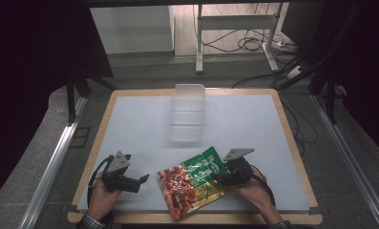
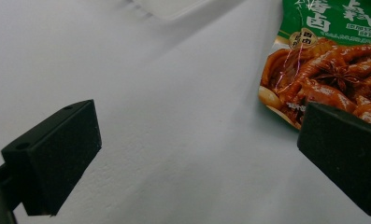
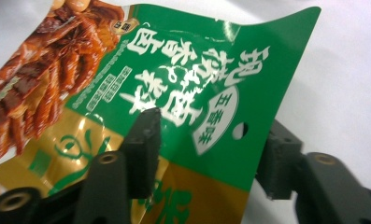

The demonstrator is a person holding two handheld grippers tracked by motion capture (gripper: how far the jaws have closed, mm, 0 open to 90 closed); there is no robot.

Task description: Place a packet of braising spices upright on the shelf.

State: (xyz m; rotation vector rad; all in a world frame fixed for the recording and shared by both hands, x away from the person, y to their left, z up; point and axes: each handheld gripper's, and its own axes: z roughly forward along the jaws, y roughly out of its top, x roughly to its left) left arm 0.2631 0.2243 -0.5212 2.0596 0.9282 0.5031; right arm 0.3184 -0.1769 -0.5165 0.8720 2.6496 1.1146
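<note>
A snack packet [image 1: 192,183], green at one end and printed with reddish-brown food at the other, lies on the white mat near the front edge. My right gripper [image 1: 218,179] comes at it from the right. In the right gripper view the packet's green edge [image 3: 197,79] curls up between the jaws of my right gripper [image 3: 213,128]; one jaw lies over the print, the other stands behind the edge, and a gap remains. My left gripper [image 1: 142,180] rests on the mat left of the packet, open and empty [image 2: 197,154], with the packet's [image 2: 332,70] corner by its right jaw.
A clear plastic container [image 1: 187,112] stands at the middle of the far half of the white mat [image 1: 130,124]; its corner [image 2: 169,5] shows in the left gripper view. The wooden table edge [image 1: 292,138] frames the mat. Cables and a desk frame lie on the floor beyond.
</note>
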